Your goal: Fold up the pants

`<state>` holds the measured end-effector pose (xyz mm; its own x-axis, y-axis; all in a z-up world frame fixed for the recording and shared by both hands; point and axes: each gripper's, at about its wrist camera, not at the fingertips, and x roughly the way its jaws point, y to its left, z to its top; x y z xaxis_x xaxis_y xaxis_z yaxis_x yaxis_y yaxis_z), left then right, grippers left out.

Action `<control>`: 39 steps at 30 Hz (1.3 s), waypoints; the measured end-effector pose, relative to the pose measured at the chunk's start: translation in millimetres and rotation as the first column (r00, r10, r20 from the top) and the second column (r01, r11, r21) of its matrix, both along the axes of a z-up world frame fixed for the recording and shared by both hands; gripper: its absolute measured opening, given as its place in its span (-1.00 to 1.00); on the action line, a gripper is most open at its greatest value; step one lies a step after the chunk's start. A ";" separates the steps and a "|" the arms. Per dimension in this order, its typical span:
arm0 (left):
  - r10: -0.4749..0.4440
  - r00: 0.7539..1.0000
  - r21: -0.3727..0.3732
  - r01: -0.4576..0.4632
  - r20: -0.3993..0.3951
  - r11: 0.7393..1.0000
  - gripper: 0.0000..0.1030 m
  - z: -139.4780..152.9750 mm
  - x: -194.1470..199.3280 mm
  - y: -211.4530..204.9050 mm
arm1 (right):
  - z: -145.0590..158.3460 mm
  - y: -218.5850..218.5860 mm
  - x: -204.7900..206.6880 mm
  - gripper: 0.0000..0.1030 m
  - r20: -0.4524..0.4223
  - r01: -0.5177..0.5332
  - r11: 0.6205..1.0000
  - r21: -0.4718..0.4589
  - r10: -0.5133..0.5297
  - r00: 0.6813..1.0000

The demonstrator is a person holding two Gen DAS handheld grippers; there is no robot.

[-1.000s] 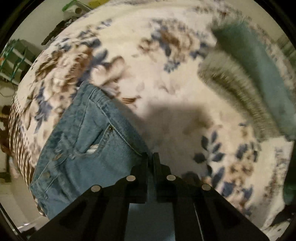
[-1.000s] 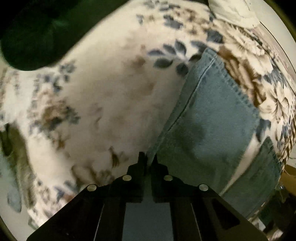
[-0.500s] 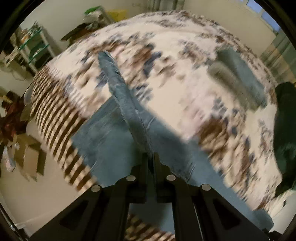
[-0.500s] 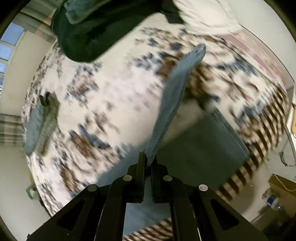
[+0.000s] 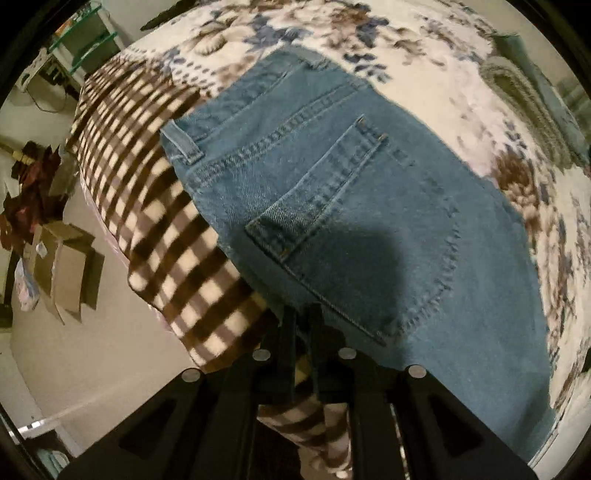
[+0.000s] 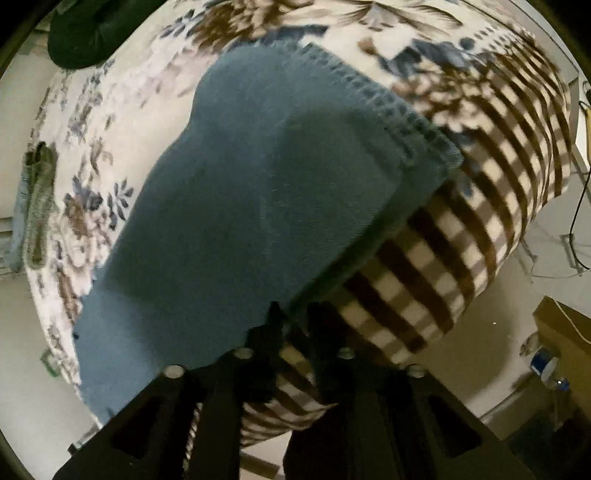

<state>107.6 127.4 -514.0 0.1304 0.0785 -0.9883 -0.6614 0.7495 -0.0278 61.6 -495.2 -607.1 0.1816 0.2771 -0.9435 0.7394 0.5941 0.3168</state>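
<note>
Blue denim pants (image 5: 369, 221) lie folded lengthwise on a floral bedspread, back pocket (image 5: 332, 229) up, waistband toward the bed's near-left edge. My left gripper (image 5: 302, 314) is shut on the pants' near edge by the seat. In the right wrist view the leg end of the pants (image 6: 258, 192) lies flat with its hem (image 6: 388, 107) at the far right. My right gripper (image 6: 293, 314) is shut on the leg's near edge, over the bed's side.
The bedspread (image 5: 424, 74) has a brown checked border (image 5: 155, 206) hanging over the bed side. A folded green-grey garment (image 5: 524, 96) and a dark green garment (image 6: 88, 33) lie further up the bed. Cardboard boxes (image 5: 62, 266) and shelving stand on the floor.
Both grippers have swung the lifted side of the pants over and down toward the bed's near edge. The pants now lie flat, folded leg on leg, back pocket up.
</note>
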 end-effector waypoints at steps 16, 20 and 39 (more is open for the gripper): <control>-0.057 0.998 0.032 0.057 0.008 0.998 0.50 -3.6 7.1 -20.7 | -39.5 -86.6 -21.0 -0.78 0.068 0.411 0.908 0.077 -0.417 0.907; -0.082 0.997 0.031 0.082 -0.008 0.996 0.50 -8.3 13.8 -27.9 | -14.1 -82.8 -20.5 -0.95 0.147 0.365 0.929 -0.058 -0.353 0.924; -0.147 0.989 0.167 0.150 -0.027 0.975 0.50 0.3 42.1 13.9 | 26.4 -46.2 -2.5 -0.16 0.007 0.103 0.955 -0.277 -0.106 0.994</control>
